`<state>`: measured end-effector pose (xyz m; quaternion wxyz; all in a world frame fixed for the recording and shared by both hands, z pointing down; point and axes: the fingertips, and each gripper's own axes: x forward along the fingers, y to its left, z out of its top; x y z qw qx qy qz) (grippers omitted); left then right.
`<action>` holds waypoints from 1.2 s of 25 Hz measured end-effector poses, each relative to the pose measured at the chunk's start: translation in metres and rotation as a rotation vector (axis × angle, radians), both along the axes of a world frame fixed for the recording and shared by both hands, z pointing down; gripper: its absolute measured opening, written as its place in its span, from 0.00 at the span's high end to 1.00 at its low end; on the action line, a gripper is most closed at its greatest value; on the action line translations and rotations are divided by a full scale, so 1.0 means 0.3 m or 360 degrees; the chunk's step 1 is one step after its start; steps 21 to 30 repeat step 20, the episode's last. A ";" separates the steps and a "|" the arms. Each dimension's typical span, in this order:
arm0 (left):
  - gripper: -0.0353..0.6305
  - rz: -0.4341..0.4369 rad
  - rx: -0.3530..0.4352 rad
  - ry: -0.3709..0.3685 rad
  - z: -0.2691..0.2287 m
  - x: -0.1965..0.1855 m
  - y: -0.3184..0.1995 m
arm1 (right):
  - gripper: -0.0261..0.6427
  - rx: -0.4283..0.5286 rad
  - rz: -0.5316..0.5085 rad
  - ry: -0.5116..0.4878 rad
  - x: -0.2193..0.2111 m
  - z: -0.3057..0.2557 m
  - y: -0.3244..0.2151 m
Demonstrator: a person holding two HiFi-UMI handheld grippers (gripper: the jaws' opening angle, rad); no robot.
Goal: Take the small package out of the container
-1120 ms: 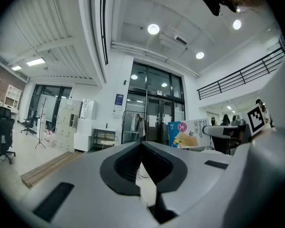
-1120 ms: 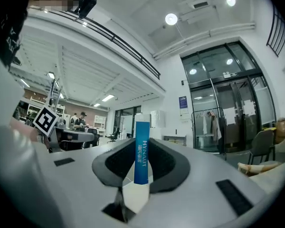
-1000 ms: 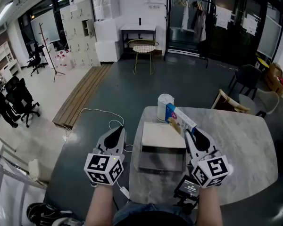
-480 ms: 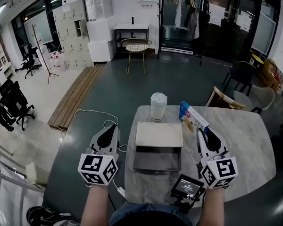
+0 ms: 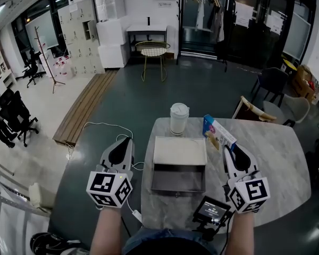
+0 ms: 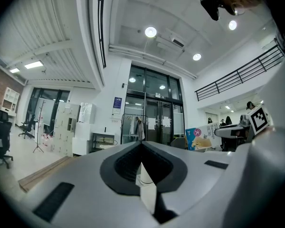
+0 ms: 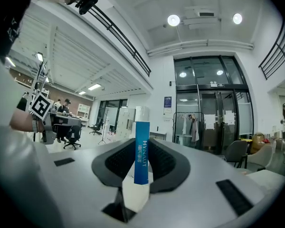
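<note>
The small package [image 5: 219,133], a blue and white box with pink print, is clamped between the jaws of my right gripper [image 5: 233,149], in the air to the right of the container. In the right gripper view its blue edge [image 7: 142,137] stands upright in the right gripper [image 7: 141,161]. The container [image 5: 155,182], a grey open box with a pale lid part at its far end, sits mid-table with a dark inside. My left gripper [image 5: 123,142] hovers left of it, off the table's edge, jaws together and empty, as the left gripper view shows [image 6: 141,152].
A white lidded cup [image 5: 178,118] stands just behind the container. A small device with a lit screen [image 5: 210,211] sits at the table's near edge. The marble table [image 5: 276,163] stretches to the right. Chairs [image 5: 258,113] stand beyond its far right side.
Since a second ago my right gripper has carried the package to the right, away from above the container's corner. Over the last half second nothing has moved. The left gripper stayed put.
</note>
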<state>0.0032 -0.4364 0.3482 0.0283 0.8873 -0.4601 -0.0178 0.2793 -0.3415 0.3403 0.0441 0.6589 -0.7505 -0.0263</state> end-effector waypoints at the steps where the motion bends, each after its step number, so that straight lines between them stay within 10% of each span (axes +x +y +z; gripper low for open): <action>1: 0.93 0.0000 0.0001 0.0000 -0.003 0.000 0.001 | 0.81 -0.0002 -0.0001 0.0004 -0.001 -0.003 0.000; 30: 0.93 0.0022 0.0004 0.0001 -0.014 0.019 0.012 | 0.81 -0.0023 -0.0016 0.0008 -0.001 -0.006 0.003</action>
